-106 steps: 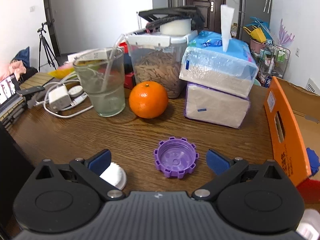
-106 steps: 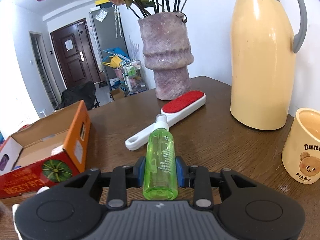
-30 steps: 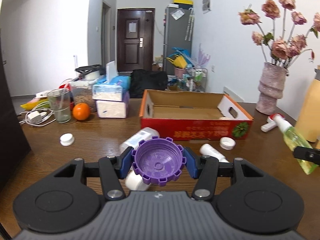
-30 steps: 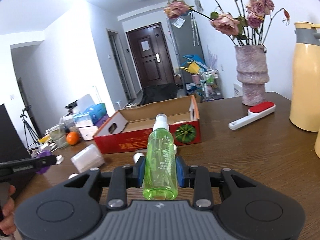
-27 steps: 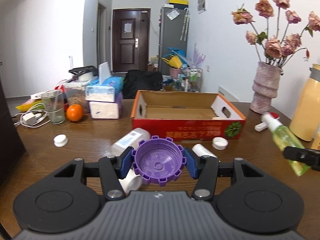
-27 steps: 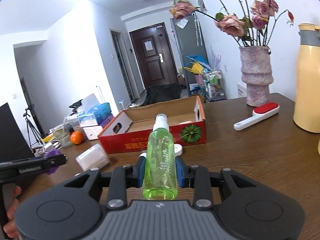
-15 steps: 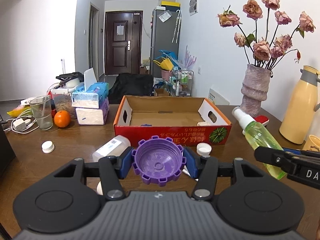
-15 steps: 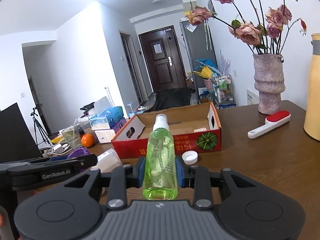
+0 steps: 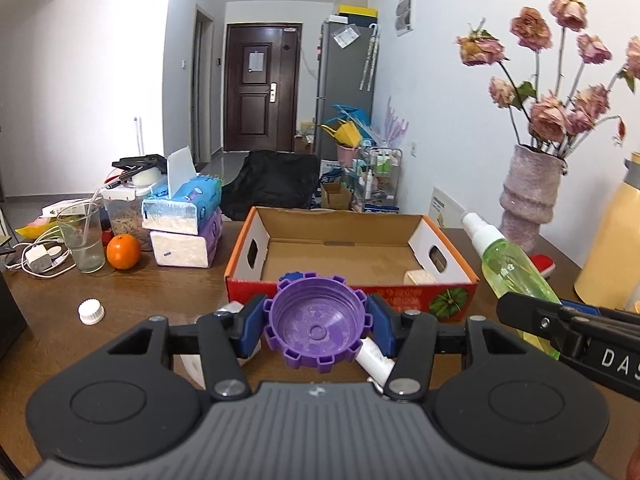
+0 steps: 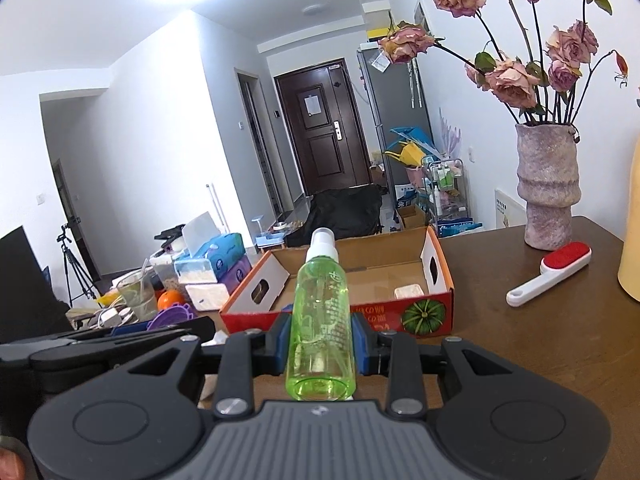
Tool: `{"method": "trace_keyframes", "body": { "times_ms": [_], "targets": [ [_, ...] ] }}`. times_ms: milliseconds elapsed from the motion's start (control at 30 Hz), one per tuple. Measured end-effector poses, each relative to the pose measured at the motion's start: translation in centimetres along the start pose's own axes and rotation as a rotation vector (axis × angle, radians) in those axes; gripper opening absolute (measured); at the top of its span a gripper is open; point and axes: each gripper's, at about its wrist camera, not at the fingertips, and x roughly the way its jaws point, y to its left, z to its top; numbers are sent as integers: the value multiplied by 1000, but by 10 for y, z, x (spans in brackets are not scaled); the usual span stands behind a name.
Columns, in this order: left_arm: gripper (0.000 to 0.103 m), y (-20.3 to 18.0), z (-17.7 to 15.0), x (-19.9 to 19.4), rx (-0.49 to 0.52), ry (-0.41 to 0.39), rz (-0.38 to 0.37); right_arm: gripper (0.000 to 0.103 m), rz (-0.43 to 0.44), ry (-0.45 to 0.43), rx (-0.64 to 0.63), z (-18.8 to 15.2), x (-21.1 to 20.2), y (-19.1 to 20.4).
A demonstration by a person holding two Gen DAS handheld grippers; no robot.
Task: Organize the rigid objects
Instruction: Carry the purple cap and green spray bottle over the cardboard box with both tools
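My left gripper [image 9: 316, 326] is shut on a purple toothed cap [image 9: 318, 320], held above the table just before the red cardboard box [image 9: 352, 292]. My right gripper [image 10: 320, 344] is shut on a green spray bottle [image 10: 322, 320] with a white nozzle, pointing toward the same box [image 10: 340, 320]. In the left wrist view the green spray bottle [image 9: 508, 264] and the right gripper's black body show at the right. The box is open on top and holds a pale small item [image 9: 418, 278] near its right wall. White bottles [image 9: 376, 360] lie on the table under the left gripper, partly hidden.
A white cap [image 9: 91, 311], an orange [image 9: 123, 251], a glass [image 9: 82, 240], tissue packs [image 9: 186, 226] and a charger sit at the left. A vase of dried roses [image 10: 546, 196], a red lint brush [image 10: 552, 272] and a yellow thermos [image 9: 608, 248] stand at the right.
Both grippers have risen and come closer to the box, which now looks larger and more central. The right gripper with its bottle has drawn nearer in the left wrist view. Both grips are unchanged.
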Motion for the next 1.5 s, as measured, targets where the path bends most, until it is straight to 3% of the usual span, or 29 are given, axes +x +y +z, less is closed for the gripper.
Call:
{"method": "trace_keyframes", "body": {
  "times_ms": [267,1000,1300,1500],
  "targets": [
    [55,1,24,26,-16,-8,42,30,-3,-6,7,25,29,-4],
    [55,35,71,139,-104,126,142,30,-76,64,-5,73,138,-23],
    [55,33,89,173,-18,133,198,30,-94,80,-15,77,181,-34],
    [55,32,94,196,-33,137,214,30,-100,83,-7,77,208,-42]
  ]
}}
